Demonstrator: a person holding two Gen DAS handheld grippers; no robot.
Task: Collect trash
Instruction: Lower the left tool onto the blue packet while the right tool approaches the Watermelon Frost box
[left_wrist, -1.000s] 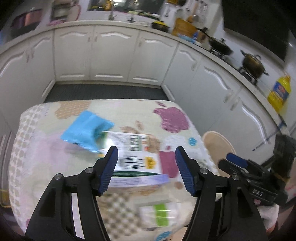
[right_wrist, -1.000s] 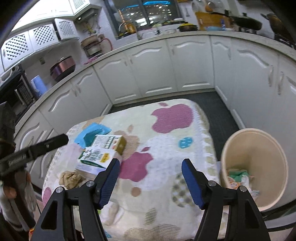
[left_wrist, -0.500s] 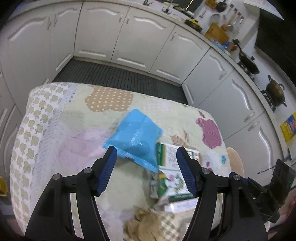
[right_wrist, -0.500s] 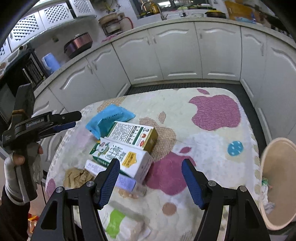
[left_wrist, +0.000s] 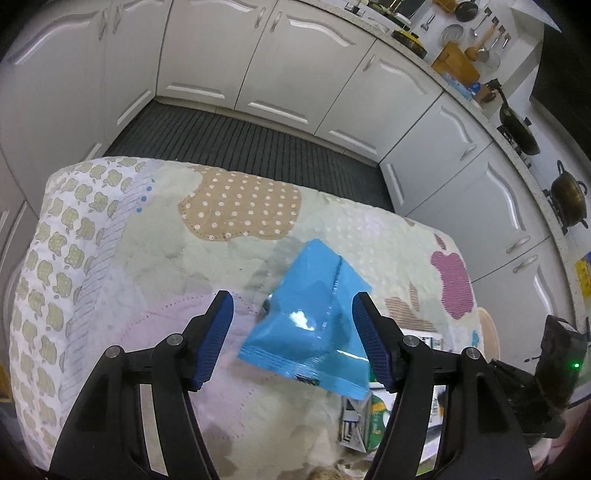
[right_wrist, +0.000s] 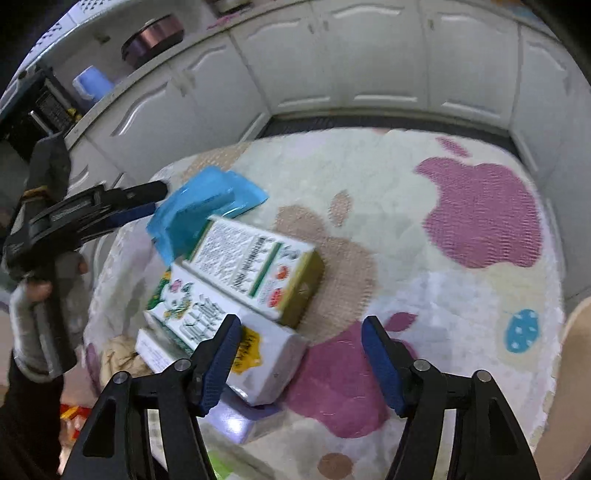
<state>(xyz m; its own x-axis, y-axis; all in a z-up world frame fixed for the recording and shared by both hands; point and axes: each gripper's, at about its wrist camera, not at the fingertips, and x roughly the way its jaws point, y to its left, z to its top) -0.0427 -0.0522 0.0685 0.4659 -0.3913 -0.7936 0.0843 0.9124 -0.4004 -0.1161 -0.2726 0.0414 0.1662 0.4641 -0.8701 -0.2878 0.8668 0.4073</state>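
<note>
A blue plastic pouch (left_wrist: 310, 325) lies on the apple-patterned tablecloth (left_wrist: 147, 258). My left gripper (left_wrist: 291, 306) hangs open just over it, one finger to each side, neither pad pressing it. In the right wrist view the left gripper (right_wrist: 155, 199) sits at the pouch (right_wrist: 207, 199). Two drink cartons lie side by side: a green-and-white carton (right_wrist: 258, 269) and a white carton with a yellow label (right_wrist: 207, 325). My right gripper (right_wrist: 301, 326) hovers above them with its jaws closing. The white carton's end shows between them, untouched.
A small lilac box (right_wrist: 236, 417) and crumpled brown paper (right_wrist: 118, 354) lie at the near left. A beige bin (right_wrist: 576, 332) stands beyond the table's right edge. White kitchen cabinets (left_wrist: 280, 74) ring the table. A gloved hand (right_wrist: 33, 295) holds the left gripper.
My left gripper has swung from over the cartons to over the blue pouch and sunk lower. My right gripper has dropped and shifted left toward the cartons, so the bin slid to the view's edge.
</note>
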